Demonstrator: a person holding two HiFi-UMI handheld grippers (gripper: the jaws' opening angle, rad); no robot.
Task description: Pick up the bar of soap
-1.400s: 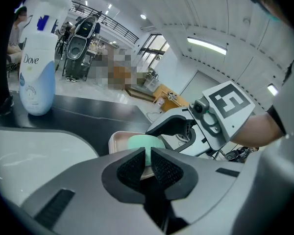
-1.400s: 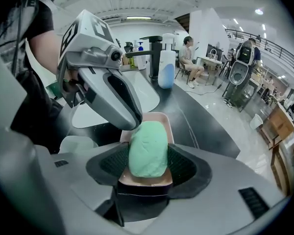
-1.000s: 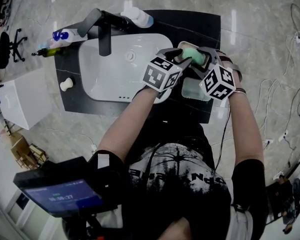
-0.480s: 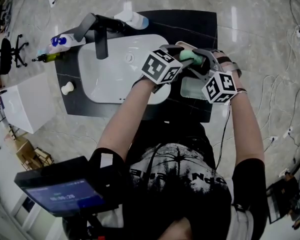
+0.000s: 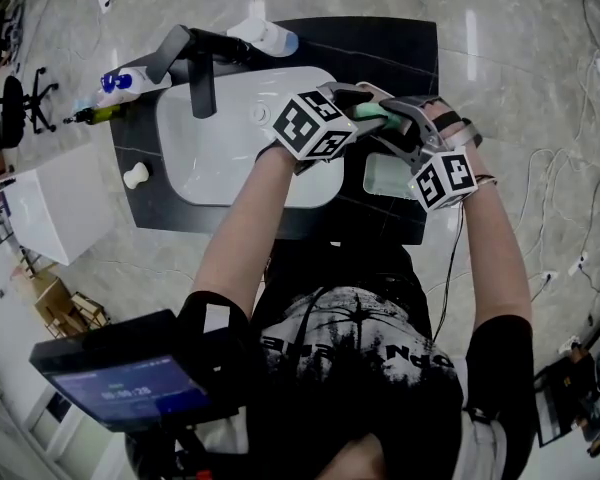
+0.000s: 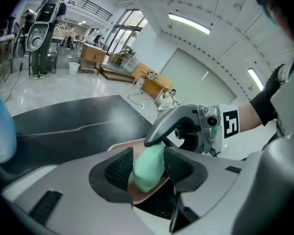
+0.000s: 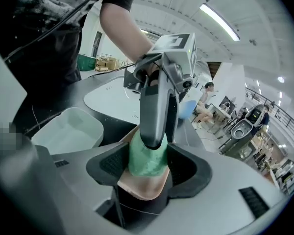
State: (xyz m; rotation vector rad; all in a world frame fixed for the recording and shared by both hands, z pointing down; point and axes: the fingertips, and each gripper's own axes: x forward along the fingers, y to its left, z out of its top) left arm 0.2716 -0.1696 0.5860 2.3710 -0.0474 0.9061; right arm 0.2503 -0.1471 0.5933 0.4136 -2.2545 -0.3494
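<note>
Head view: we locate the bar of soap (image 5: 372,115) above the black countertop (image 5: 380,48), just right of the white basin (image 5: 220,158) and beyond the pale tray (image 5: 390,178). Both hand-held tools meet at the bar from opposite sides, and the black faucet (image 5: 195,68) stands well apart at the far left of the basin.

Left gripper view: we read the left gripper (image 6: 148,172) as standing wide. Its jaws have just been opening, and the green bar stands on end between them. A dark gap separates the bar from the left-hand pad, so we record no grip here. One finger of the opposite tool arches down onto the top of the bar.

Right gripper view: we read the right gripper (image 7: 149,165) as closed on the bar, with a pad against each of its flanks. The pink soap dish (image 7: 143,189) shows directly beneath the bar. We cannot tell whether the bar touches the dish.
</note>
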